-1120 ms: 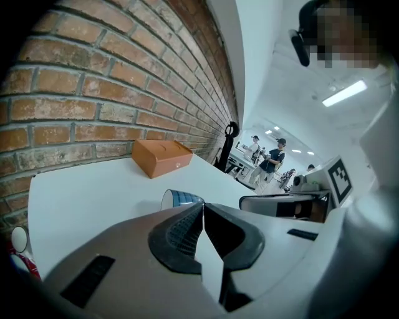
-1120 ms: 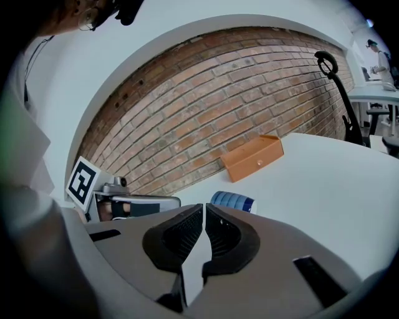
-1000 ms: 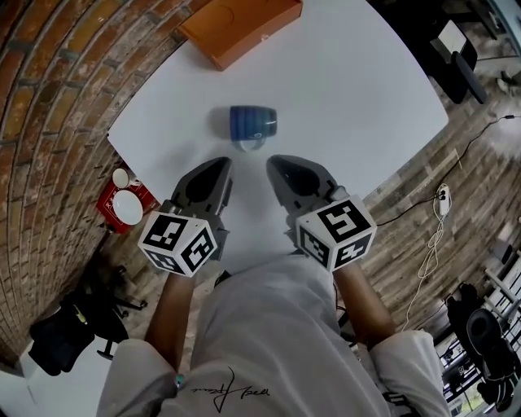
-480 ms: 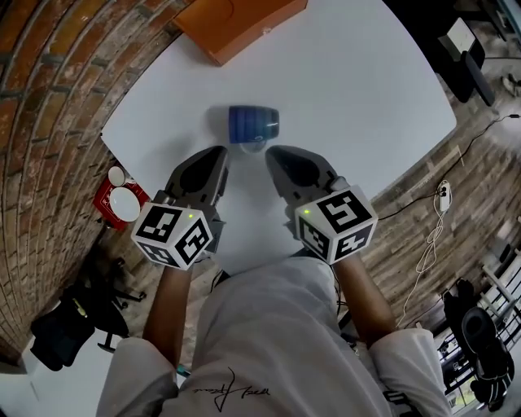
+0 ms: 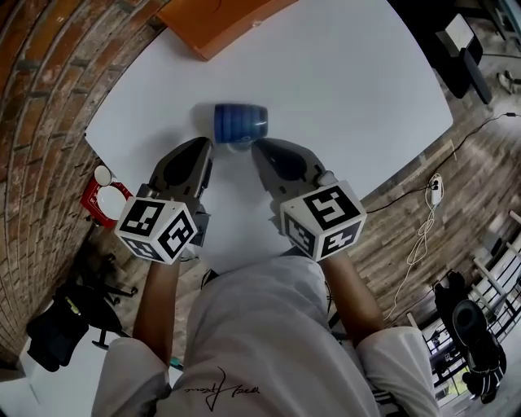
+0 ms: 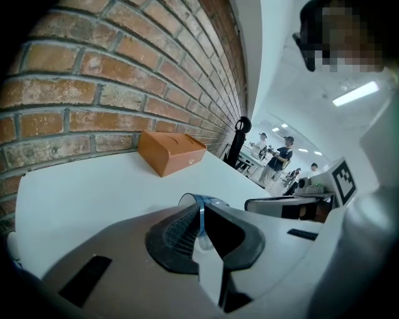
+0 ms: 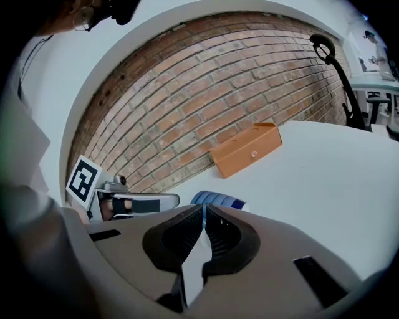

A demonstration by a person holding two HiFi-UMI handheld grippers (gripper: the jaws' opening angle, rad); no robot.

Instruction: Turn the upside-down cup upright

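On the counter (image 5: pixel 350 89), left gripper (image 5: pixel 201 147) and right gripper (image 5: pixel 260 150) hover by the cup (image 5: pixel 240 122), both pinched empty: approach step, so the jaws must open next.

Head view: steeply down on counter (image 5: pixel 342 73). Gripper views: low, close behind left tongs (image 6: pixel 201 212) and right tongs (image 7: pixel 203 215), looking across counter. All share cup (image 5: pixel 240 122), orange box (image 5: pixel 212 20).
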